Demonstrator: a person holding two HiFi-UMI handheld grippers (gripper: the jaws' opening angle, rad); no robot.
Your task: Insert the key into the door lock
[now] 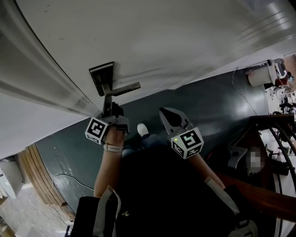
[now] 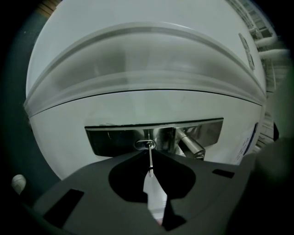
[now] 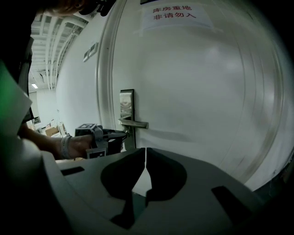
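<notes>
A white door [image 1: 185, 41] carries a steel lock plate [image 1: 101, 77] with a lever handle [image 1: 124, 88]. My left gripper [image 1: 107, 107] is pressed up under the handle and is shut on a thin metal key [image 2: 150, 160]. In the left gripper view the key's tip sits in the keyhole [image 2: 145, 144] of the lock plate [image 2: 115, 137], left of the handle [image 2: 190, 145]. My right gripper [image 1: 166, 115] hangs back from the door, shut with nothing in it. The right gripper view shows its jaws closed [image 3: 145, 151], with the left gripper [image 3: 103, 137] at the lock plate [image 3: 127, 103].
A paper notice with red characters [image 3: 172, 13] is stuck high on the door. The floor [image 1: 208, 106] is dark, with a white shoe [image 1: 143, 130] below the grippers. At the right stand wooden furniture [image 1: 263, 185], a white container [image 1: 259, 76] and a loose cable [image 1: 240, 95].
</notes>
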